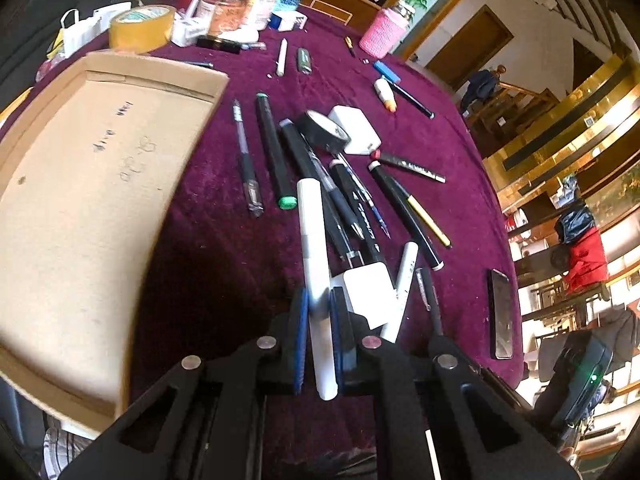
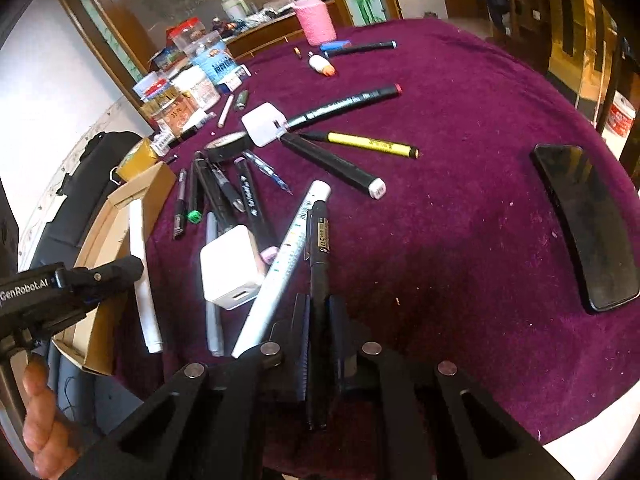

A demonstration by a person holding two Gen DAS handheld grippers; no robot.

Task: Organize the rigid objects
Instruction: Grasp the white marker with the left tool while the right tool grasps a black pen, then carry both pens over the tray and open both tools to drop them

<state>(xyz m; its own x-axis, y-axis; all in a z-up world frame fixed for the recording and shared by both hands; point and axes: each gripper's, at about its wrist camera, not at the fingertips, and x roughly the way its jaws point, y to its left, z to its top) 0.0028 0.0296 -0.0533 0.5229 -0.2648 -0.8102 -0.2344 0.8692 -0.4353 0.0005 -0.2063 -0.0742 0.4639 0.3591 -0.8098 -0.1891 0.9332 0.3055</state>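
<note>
My left gripper is shut on a white marker, held lifted above the purple tablecloth, just right of an open cardboard box. In the right wrist view that left gripper shows at the left edge, with the white marker hanging beside the cardboard box. My right gripper is shut on a black pen whose far end lies beside a long white pen. Several pens and markers lie piled in the middle of the cloth.
A white charger cube lies left of the right gripper, a second white charger and a black tape roll farther back. A black phone lies at the right. Jars, brown tape and a pink cup crowd the far edge.
</note>
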